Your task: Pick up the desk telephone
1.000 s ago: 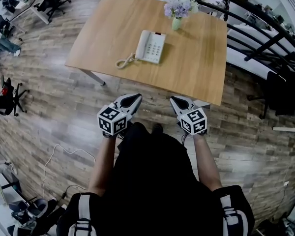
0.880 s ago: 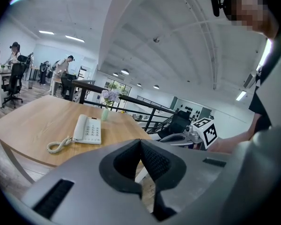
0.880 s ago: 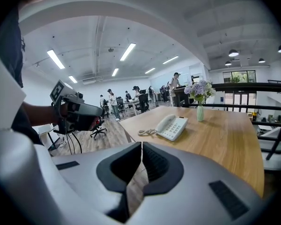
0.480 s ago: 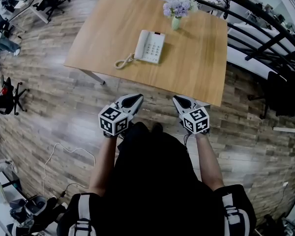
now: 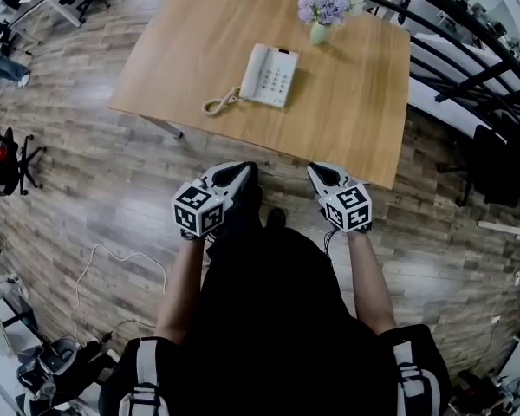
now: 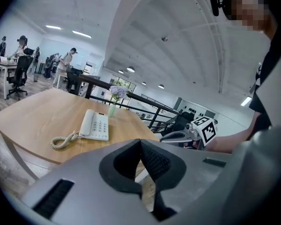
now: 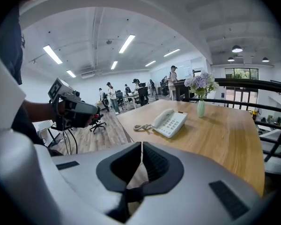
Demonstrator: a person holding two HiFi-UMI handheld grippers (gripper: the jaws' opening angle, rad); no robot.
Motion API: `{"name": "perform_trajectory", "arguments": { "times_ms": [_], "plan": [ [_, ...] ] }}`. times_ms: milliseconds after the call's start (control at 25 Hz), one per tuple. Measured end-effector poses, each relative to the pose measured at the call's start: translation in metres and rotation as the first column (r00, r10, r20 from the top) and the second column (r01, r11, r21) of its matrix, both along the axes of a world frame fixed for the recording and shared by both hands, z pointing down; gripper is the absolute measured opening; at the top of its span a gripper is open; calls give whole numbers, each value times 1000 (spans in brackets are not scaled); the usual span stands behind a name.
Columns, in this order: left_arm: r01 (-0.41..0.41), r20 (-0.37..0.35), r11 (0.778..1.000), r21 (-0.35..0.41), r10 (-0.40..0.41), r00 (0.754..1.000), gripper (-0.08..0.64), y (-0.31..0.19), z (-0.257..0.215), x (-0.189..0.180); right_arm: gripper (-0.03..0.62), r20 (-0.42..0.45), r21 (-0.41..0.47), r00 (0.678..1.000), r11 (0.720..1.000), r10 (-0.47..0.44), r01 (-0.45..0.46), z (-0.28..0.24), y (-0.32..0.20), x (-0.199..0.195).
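Note:
A white desk telephone (image 5: pixel 268 74) with a coiled cord (image 5: pixel 218 103) lies near the middle of a wooden table (image 5: pixel 199 33). It also shows in the left gripper view as the telephone (image 6: pixel 94 125) and in the right gripper view as the telephone (image 7: pixel 170 122). My left gripper (image 5: pixel 237 174) and right gripper (image 5: pixel 322 173) hang side by side over the floor, short of the table's near edge. Both are shut with nothing between the jaws. The jaws of the left gripper (image 6: pixel 140 142) and the right gripper (image 7: pixel 142 146) meet at their tips.
A small vase of purple flowers (image 5: pixel 322 9) stands behind the telephone. A black railing (image 5: pixel 468 55) runs along the table's far right. Office chairs (image 5: pixel 9 159) and a white cable (image 5: pixel 113 271) lie on the wooden floor to the left. People sit at distant desks (image 6: pixel 18 67).
Both grippers have drifted slightly forward toward the table's near edge, and the view has shifted with them. Both jaws stay shut.

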State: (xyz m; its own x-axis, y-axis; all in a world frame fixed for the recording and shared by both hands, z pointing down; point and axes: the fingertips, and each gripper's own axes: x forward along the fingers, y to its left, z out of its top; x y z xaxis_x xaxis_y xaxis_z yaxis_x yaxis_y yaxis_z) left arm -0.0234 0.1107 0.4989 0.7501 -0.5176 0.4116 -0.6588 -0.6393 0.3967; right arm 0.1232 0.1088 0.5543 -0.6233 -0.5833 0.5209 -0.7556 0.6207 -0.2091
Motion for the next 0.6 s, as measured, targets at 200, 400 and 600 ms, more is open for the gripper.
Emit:
{"name": "perform_trajectory", "arguments": {
  "times_ms": [200,400,600],
  "plan": [
    [-41,-15,999,2,41,999,21,-44,2,5,26,-14,-14,998,998,64,-64,5,-28,10],
    [-77,-22,997,-3,77,997,21,-97,3,3,26,-25,-28,993,993,117,-118,5,-68,10],
    [-103,-34,995,-8,103,994,21,-148,7,-4,26,-63,-18,989,991,133,-134,4,-112,-2]
  ]
}}
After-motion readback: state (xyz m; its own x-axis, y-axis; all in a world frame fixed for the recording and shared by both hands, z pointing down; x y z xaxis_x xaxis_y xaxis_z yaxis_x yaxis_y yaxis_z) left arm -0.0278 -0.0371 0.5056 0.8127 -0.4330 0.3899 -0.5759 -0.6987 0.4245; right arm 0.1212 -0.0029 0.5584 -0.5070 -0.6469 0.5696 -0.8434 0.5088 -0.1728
